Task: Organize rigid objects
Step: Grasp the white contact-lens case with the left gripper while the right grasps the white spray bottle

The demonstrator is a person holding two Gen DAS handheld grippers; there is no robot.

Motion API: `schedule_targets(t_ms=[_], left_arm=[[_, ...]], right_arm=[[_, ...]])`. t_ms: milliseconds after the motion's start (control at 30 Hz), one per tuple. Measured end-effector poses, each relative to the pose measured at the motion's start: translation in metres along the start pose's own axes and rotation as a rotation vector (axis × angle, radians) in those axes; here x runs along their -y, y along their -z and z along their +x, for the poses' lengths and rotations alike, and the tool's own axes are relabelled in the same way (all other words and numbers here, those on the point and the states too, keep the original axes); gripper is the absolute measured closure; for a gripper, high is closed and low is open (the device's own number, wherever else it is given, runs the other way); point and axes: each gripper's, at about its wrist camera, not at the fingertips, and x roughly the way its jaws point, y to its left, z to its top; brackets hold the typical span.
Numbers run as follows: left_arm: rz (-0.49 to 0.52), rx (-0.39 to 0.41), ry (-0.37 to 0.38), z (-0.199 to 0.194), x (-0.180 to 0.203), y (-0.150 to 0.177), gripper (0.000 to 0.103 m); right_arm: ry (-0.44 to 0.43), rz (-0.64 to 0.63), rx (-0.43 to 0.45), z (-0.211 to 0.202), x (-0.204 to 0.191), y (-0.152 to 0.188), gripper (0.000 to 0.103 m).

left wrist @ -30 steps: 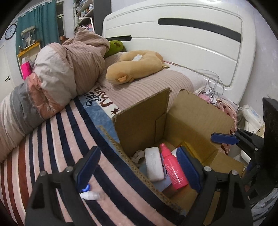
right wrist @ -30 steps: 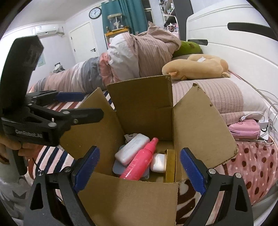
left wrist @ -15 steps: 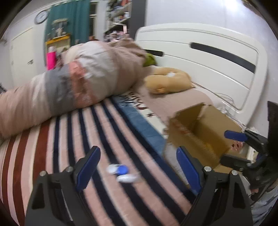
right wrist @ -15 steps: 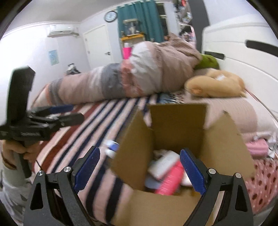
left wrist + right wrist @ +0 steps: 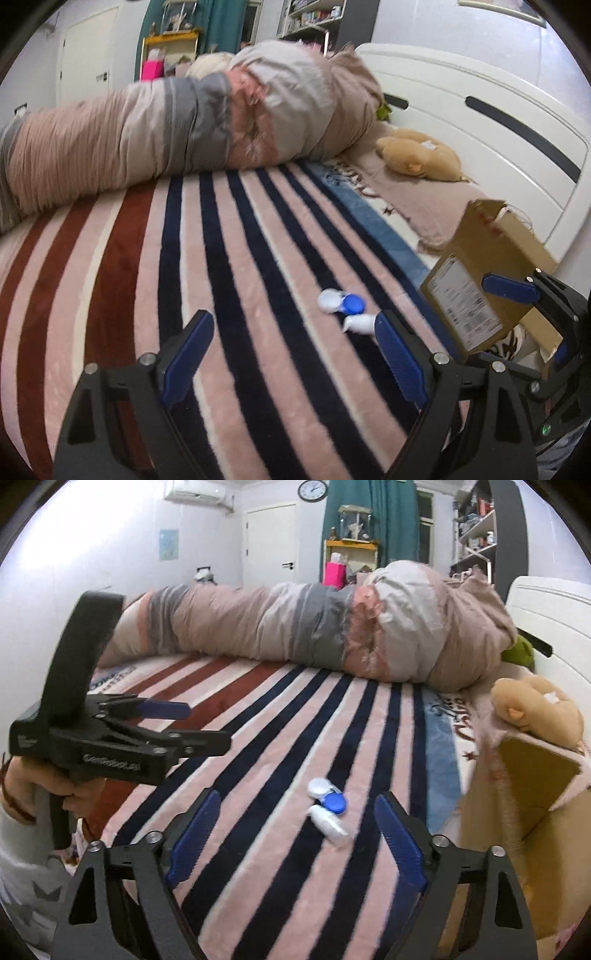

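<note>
- Blue-and-white small case: a white round lid and a blue round lid side by side, lying on the striped blanket at lower centre of the right wrist view; in the left wrist view it sits right of centre.
- White small bottle: lying on its side just below the case, touching or almost touching it; in the left wrist view partly hidden behind the right-hand blue pad.
- Cardboard box: at the right edge of the right wrist view, flaps up, well right of the case; in the left wrist view at right, a printed label on its side.
- Left tongs: spread wide, nothing between the blue pads, above the blanket; also seen at left in the right wrist view, held by a hand.
- Right tongs: spread wide, holding nothing, the case and bottle framed between the pads farther ahead.
- Rolled duvet: pink, grey and beige, across the upper middle of both views.
- Tan plush toy: upper right, by the white headboard.
</note>
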Motion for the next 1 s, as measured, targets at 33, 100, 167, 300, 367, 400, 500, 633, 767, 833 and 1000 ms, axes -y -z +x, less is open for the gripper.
schedule_targets(t_ms=[33,100,167,300,367,400,500,633,767,833,1000], left_arm=[[-0.004,-0.006,0.005,0.005,-0.005,0.002,0.016],[-0.015,-0.014,0.018,0.013,-0.01,0.004,0.016],[-0.025,-0.026,0.028,0.023,-0.014,0.004,0.016],[-0.034,-0.057,0.049,0.046,-0.018,0.005,0.016],[-0.038,-0.08,0.07,0.061,-0.017,0.005,0.016],[-0.038,-0.092,0.08,0.07,-0.016,0.004,0.016],[-0.028,-0.121,0.117,0.093,-0.009,0.002,0.016],[-0.026,-0.164,0.184,0.125,0.001,-0.002,0.024],[-0.033,-0.191,0.229,0.147,0.01,-0.004,0.029],[-0.03,-0.203,0.247,0.155,0.016,-0.004,0.034],[-0.01,-0.203,0.236,0.167,0.027,-0.007,0.034]], right_arm=[[0.02,-0.004,0.004,0.005,-0.003,0.002,0.024],[0.039,-0.033,-0.001,0.014,-0.009,0.004,0.024],[0.024,-0.03,-0.045,0.03,-0.009,0.005,0.024],[0.024,0.039,-0.114,0.066,0.003,0.015,0.026],[0.031,0.066,-0.138,0.081,0.011,0.021,0.031],[0.037,0.083,-0.15,0.091,0.017,0.026,0.032],[0.065,0.111,-0.164,0.106,0.031,0.035,0.035],[0.079,0.062,-0.181,0.124,0.04,0.043,0.055],[0.049,0.083,-0.162,0.121,0.047,0.05,0.065],[0.069,0.088,-0.156,0.114,0.048,0.053,0.065],[0.276,0.078,-0.178,0.101,0.046,0.065,0.065]])
